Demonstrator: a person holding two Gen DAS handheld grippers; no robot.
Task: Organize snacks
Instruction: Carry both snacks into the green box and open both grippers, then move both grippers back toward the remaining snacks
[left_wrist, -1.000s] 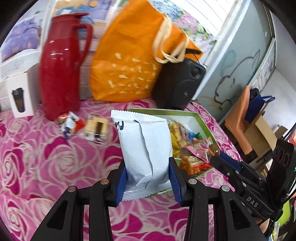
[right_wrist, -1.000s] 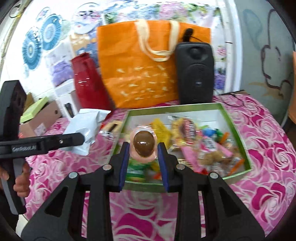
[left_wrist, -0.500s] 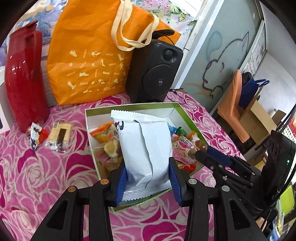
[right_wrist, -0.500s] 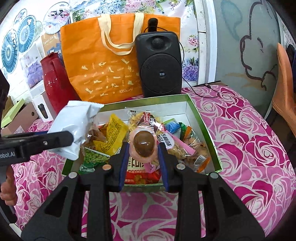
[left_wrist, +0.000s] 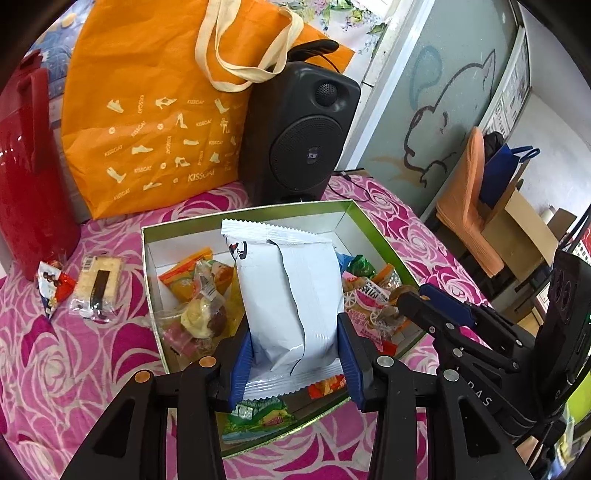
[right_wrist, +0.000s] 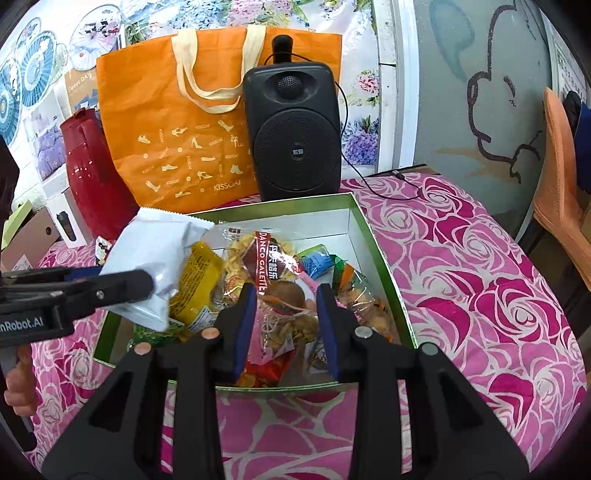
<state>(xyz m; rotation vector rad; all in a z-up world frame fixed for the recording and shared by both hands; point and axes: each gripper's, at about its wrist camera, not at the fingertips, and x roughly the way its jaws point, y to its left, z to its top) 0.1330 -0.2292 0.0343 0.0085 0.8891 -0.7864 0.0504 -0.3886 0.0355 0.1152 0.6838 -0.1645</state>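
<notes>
Viewing the left wrist frame first, we find the left gripper (left_wrist: 295, 354) clamped on a white snack bag (left_wrist: 291, 295), held upright at frame centre above the green box (left_wrist: 258, 212), whose floor is already crowded with packets. Two items remain outside it on the pink cloth (left_wrist: 74, 369) at mid left: a clear cracker pack (left_wrist: 96, 286) and, just beside it, a small red-and-white wrapper (left_wrist: 53, 286). Proceeding to the right wrist frame, we find the right gripper (right_wrist: 286, 328) spread open with nothing between its pads; a brown round sweet (right_wrist: 284, 295) in pink wrap lies beneath it among the packets in the box. The white bag appears at mid left over the box's near-left corner. We judge the task mostly complete: this bag awaits release, then the two loose items.
</notes>
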